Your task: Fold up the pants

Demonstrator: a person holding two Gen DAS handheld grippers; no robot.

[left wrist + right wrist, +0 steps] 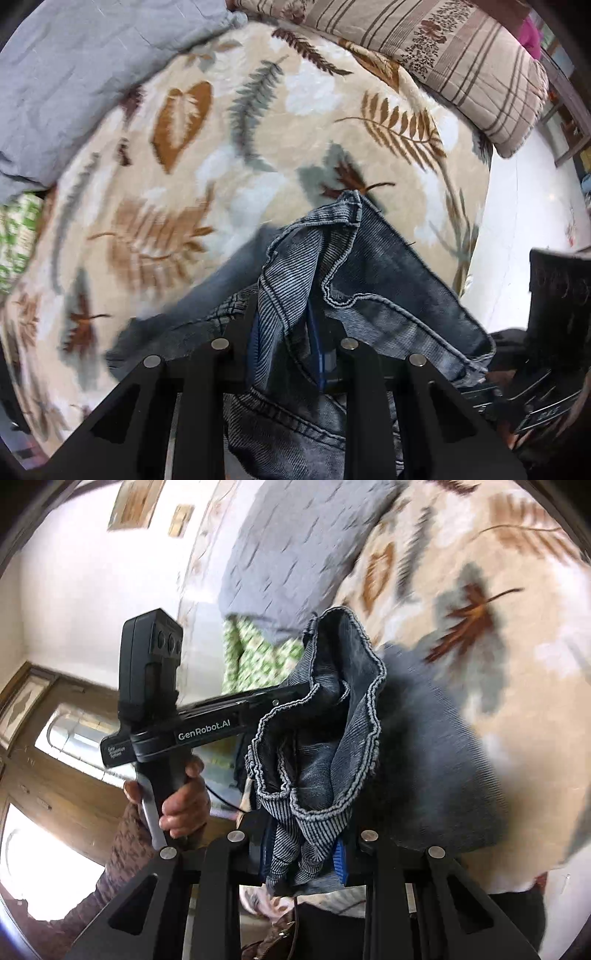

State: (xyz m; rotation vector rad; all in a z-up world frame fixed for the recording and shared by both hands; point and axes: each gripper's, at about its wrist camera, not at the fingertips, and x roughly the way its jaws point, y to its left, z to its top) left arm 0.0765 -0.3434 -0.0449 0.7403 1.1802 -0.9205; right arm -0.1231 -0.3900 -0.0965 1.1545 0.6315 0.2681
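Note:
The pants are faded blue-grey jeans [369,266]. My left gripper [286,325] is shut on a bunched fold of their denim, with a hem sticking up past the fingers. In the right wrist view my right gripper [306,845] is shut on a bunch of the jeans [332,716] too, held in the air above the bed. The left gripper's body [207,727], marked GenRobot.AI, reaches into the same bunch of cloth from the left, held by a hand [181,801]. The right gripper's body [554,332] shows at the right edge of the left wrist view.
The bed carries a cream blanket with a leaf print [221,147]. A grey quilt [74,74] lies at its far left and a striped pillow [461,55] at the far right. White floor [524,221] lies beyond the bed's right edge. A green patterned cloth [255,657] lies under the quilt.

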